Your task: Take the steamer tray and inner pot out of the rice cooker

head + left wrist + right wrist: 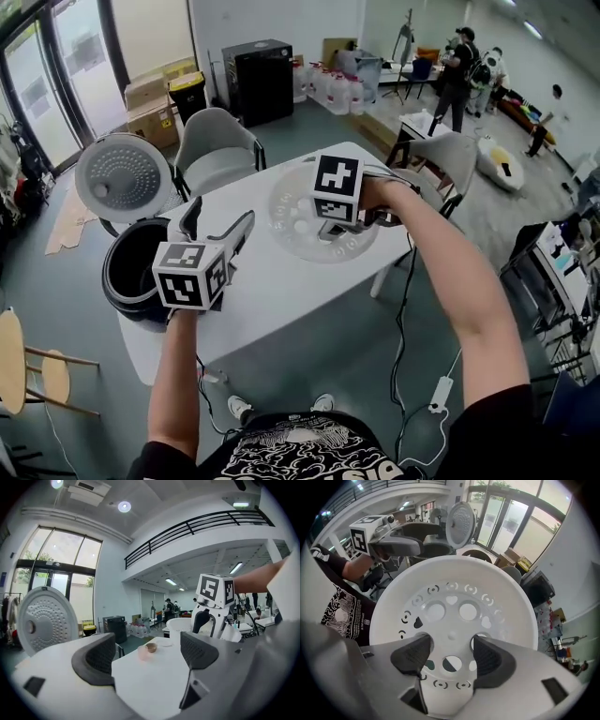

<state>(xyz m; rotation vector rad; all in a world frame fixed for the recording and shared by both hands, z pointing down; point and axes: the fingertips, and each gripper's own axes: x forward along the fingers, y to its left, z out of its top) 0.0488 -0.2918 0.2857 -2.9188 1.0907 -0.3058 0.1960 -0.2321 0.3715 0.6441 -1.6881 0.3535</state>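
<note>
Slippage of the steamer tray [292,220] is the main risk: the right gripper [336,221] points steeply down over the far half of the white tabletop [281,300]. In the right gripper view its jaws [451,646] are clenched on the tray [454,597], fingertips dipped into two of its round holes and pinching only the narrow strip of plastic between them. That hold sits at the centre of a wide, light, perforated disc, so a quick swing or a roll of the wrist could probably tip it or pull the strip out of the pads. No view settles whether the tray rests on the tabletop or hangs just above it, so letting go too early could drop it or send it sliding toward the far edge. The left gripper [220,221] is released, jaws wide apart with nothing between them [149,652], just beside the rice cooker [120,298] at the tabletop's left edge. The dark inner pot [141,267] is still inside it, so that half of the job remains. Reaching for the pot's rim could knock the raised lid [122,178], or push the cooker off that edge.
</note>
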